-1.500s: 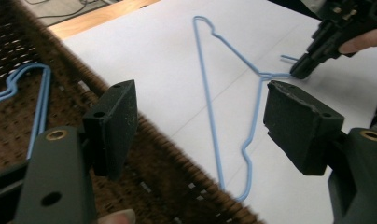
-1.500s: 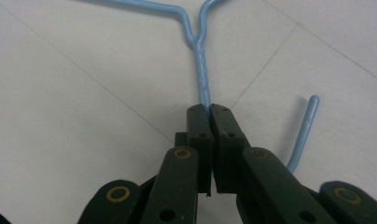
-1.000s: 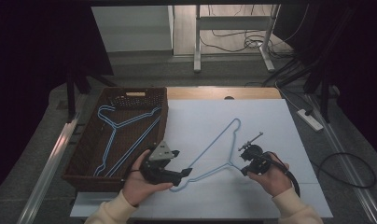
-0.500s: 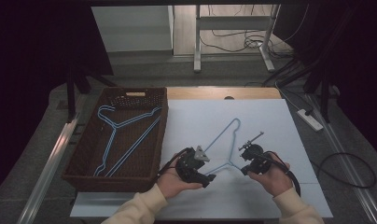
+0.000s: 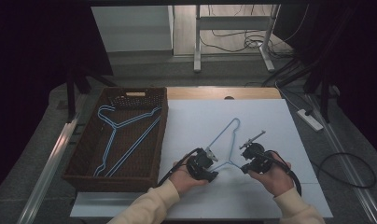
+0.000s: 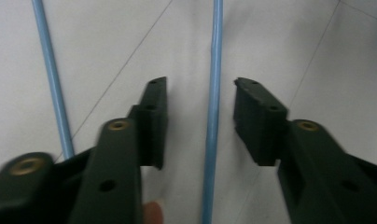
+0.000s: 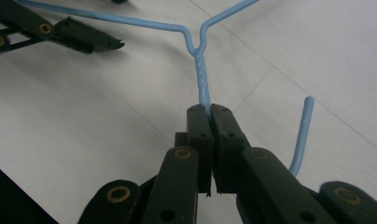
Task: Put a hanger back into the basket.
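Note:
A light blue wire hanger (image 5: 222, 134) lies flat on the white table sheet (image 5: 196, 121). My right gripper (image 5: 244, 166) is shut on its twisted neck (image 7: 201, 79), just below where the two arms fork; the hook's free end (image 7: 302, 135) curls up to the right of the jaws. My left gripper (image 5: 213, 169) is at the hanger's lower left arm. In the left gripper view its jaws stand open with one blue wire (image 6: 213, 116) running straight between them, touching neither pad. A second wire (image 6: 51, 79) passes outside the left jaw. The left gripper (image 7: 84, 35) also shows beside the arm in the right gripper view.
A dark wicker basket (image 5: 161, 135) stands at the left of the sheet with two more blue hangers (image 5: 114, 135) inside. A wooden table edge (image 5: 252, 92) runs behind the sheet. Cables and a power strip (image 5: 310, 119) lie on the floor to the right.
My left gripper has travelled right from near the basket to the hanger's arm and now straddles the wire. The right gripper has stayed shut on the neck.

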Demonstrator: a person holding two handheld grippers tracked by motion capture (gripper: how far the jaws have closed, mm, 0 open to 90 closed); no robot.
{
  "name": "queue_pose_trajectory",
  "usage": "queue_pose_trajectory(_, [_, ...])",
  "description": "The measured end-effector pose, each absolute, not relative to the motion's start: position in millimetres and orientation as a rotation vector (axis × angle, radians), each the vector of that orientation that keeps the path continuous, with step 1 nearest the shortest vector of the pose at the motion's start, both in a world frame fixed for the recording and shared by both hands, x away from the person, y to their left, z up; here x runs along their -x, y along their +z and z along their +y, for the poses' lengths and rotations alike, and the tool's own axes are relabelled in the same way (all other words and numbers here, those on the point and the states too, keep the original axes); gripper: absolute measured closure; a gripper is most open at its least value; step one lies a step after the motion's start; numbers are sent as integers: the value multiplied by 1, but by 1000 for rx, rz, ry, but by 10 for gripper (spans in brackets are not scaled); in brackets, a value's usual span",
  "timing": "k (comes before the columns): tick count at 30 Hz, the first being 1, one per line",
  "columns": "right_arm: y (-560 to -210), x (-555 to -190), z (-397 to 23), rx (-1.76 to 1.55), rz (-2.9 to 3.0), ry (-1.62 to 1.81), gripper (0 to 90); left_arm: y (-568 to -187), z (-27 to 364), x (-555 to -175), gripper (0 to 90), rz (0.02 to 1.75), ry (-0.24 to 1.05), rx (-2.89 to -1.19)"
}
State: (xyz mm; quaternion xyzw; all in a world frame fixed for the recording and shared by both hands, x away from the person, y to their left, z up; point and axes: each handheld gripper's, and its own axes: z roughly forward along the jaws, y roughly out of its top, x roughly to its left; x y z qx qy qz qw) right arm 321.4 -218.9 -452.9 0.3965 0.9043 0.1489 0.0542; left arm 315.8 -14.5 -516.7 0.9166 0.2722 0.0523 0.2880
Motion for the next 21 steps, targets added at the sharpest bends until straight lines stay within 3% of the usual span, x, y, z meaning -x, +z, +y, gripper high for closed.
queue_pose_trajectory(3, [-451, -321, -218, -1199, 2741, 462, 881, -517, -15, -315, 652, 723, 138, -2449])
queue_pose_trajectory(5, [-449, -321, -217, -1198, 2738, 467, 881, -517, -14, -316, 766, 721, 123, -2446])
queue_pose_trajectory(8, [-447, -320, -217, -1190, 2733, 480, 880, -516, -12, -317, 842, 724, 103, -2445])
queue_pose_trajectory(17, [-443, -319, -222, -1167, 2706, 564, 871, -513, -11, -315, 860, 719, 112, -2427])
queue_pose_trajectory(18, [-443, -319, -224, -1154, 2699, 597, 847, -512, -10, -315, 860, 725, 111, -2415])
queue_pose_trajectory(19, [-441, -318, -228, -1145, 2670, 743, 720, -510, -8, -315, 861, 730, 112, -2398])
queue_pose_trajectory(20, [-439, -317, -231, -1129, 2645, 817, 662, -509, -7, -315, 861, 734, 116, -2390])
queue_pose_trajectory(21, [-439, -317, -231, -1129, 2645, 817, 662, -509, -7, -315, 861, 734, 116, -2390])
